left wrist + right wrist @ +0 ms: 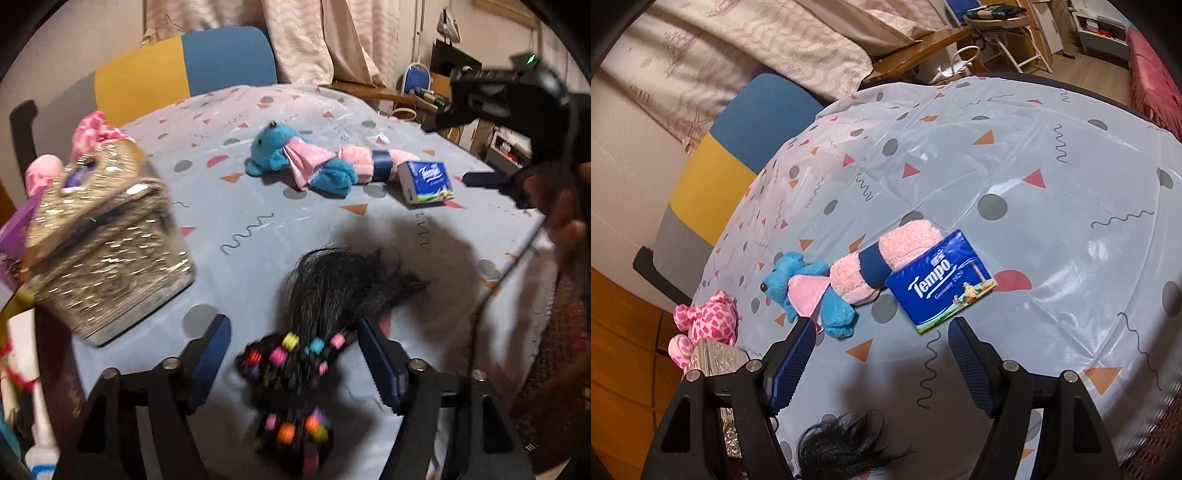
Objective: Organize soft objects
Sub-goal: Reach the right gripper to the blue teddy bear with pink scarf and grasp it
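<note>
L gripper (293, 363) tilted over wig (325, 291)

Glossy plastic tablecloth (1015, 155); fluffy plush blue toy (812, 291); terry-cloth pink towel roll (886, 258); shiny film tissue pack (942, 284); glittery sequined box (107, 251) at nine o'clock.

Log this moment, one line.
left tool: open, astride beaded hairpiece | right tool: open, empty, near tissue pack

left gripper (291, 354) angled down toward the table, jaws apart, pads not pressing on anything; right gripper (881, 354) also tilted down, jaws standing wide with nothing gripped; a hand (565, 210) wraps the right gripper's handle, far right
</note>
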Available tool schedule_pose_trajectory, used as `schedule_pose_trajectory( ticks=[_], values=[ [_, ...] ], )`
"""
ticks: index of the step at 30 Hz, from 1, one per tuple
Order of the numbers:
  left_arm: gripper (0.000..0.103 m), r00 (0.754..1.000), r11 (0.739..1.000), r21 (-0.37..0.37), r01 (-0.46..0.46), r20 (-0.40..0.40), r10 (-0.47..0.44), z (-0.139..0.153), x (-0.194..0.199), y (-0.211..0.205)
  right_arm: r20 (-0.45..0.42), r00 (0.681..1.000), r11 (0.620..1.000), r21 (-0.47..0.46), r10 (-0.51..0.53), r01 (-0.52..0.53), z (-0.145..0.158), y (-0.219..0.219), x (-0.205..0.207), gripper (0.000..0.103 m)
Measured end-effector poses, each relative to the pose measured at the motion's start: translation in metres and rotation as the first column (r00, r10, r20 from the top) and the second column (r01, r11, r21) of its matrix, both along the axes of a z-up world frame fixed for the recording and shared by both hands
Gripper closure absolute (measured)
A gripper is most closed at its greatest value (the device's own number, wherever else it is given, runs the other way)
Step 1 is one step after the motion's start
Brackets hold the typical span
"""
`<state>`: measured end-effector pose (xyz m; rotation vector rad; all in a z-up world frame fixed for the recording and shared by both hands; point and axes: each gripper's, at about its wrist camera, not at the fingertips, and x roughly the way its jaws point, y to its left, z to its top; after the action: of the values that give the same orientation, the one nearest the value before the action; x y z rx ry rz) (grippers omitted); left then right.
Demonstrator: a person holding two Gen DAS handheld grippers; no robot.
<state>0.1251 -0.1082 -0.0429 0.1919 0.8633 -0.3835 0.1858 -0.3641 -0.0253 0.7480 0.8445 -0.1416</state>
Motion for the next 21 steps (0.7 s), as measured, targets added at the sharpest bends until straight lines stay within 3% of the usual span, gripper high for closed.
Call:
schedule_pose_trajectory(
  ticks=[1, 3, 6, 10, 13, 18, 21],
  values=[
    [0.07, 1.0, 1.0, 0.007, 0.003, -0.011, -0.003, -0.006, 0.005, -0.004, -0.003, 1.0, 1.0, -0.002, 0.01, -0.01, 0.0, 0.002, 0.001, 0.027],
    [0.071, 0.999, 1.0, 0.014, -0.009, -0.041, 0.009, -0.02, 0.011, -0.005, -0.014, 0.999, 0.999, -0.005, 0.038, -0.038, -0.002, 0.006, 0.004, 0.027],
    [0.07, 1.0, 0.999, -0.023, -0.024, 0.015, 0.024, -0.026, 0.004, 0.0, -0.037, 0.991, 0.992, -0.02, 0.125, -0.126, -0.003, 0.022, 0.011, 0.027],
    [0.07, 0.998, 0.999, -0.027, -0.023, 0.059, 0.024, -0.027, -0.004, 0.004, -0.086, 0.944, 0.936, -0.127, 0.318, -0.327, -0.001, 0.064, 0.029, 0.027],
    [0.07, 0.998, 0.999, -0.047, -0.022, 0.064, 0.025, -0.028, -0.004, 0.007, -0.152, 0.876, 0.828, -0.288, 0.457, -0.482, 0.005, 0.103, 0.054, 0.028],
    [0.07, 0.998, 0.996, -0.087, -0.018, 0.059, 0.023, -0.027, -0.002, 0.012, -0.223, 0.81, 0.668, -0.47, 0.542, -0.577, 0.01, 0.134, 0.102, 0.028],
    [0.07, 0.998, 0.995, -0.102, -0.017, 0.057, 0.023, -0.028, -0.002, 0.014, -0.296, 0.766, 0.547, -0.559, 0.57, -0.623, 0.004, 0.15, 0.135, 0.028]
  ],
)
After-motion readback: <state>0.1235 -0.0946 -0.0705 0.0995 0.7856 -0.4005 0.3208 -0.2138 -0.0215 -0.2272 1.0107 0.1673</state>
